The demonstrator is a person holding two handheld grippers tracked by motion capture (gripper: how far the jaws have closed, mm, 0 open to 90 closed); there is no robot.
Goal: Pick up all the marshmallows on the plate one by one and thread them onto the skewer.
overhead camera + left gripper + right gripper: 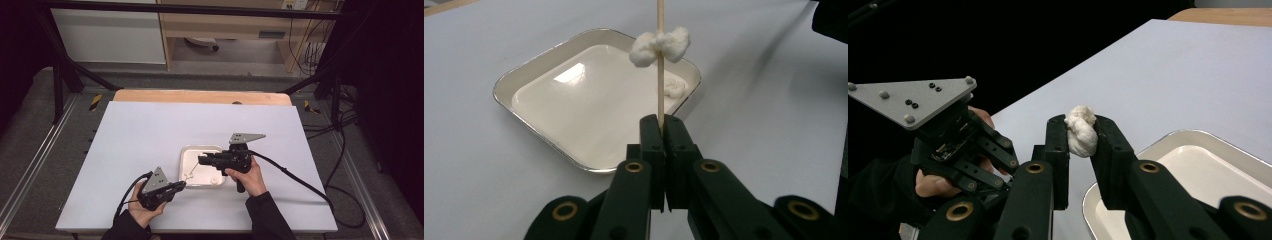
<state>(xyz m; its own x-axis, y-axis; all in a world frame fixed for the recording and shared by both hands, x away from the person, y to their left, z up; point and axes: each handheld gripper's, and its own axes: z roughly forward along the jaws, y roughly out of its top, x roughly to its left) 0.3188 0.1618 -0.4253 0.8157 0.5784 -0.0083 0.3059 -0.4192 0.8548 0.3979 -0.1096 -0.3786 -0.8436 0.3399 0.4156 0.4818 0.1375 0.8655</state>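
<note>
Here the left claw (663, 125) is clamping the skewer (658, 55) while the right claw (1082, 137) is squeezing a marshmallow (1081, 131); aiming it centrally onto the tip, above the tray (524, 75) by the surface's near edge, seems wise.

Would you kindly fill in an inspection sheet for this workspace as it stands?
Surface: white table sheet, wooden edge behind.
Job's things: square white metal tray; thin wooden skewer threaded with two white marshmallow pieces; one marshmallow lying in the tray; another marshmallow lump.
Clutter: nothing seen.
Grippers: left gripper shut on the skewer; right gripper pinching the lump.
Cables: black cable trailing right.
Surroundings: dark frame, wooden cabinet.
</note>
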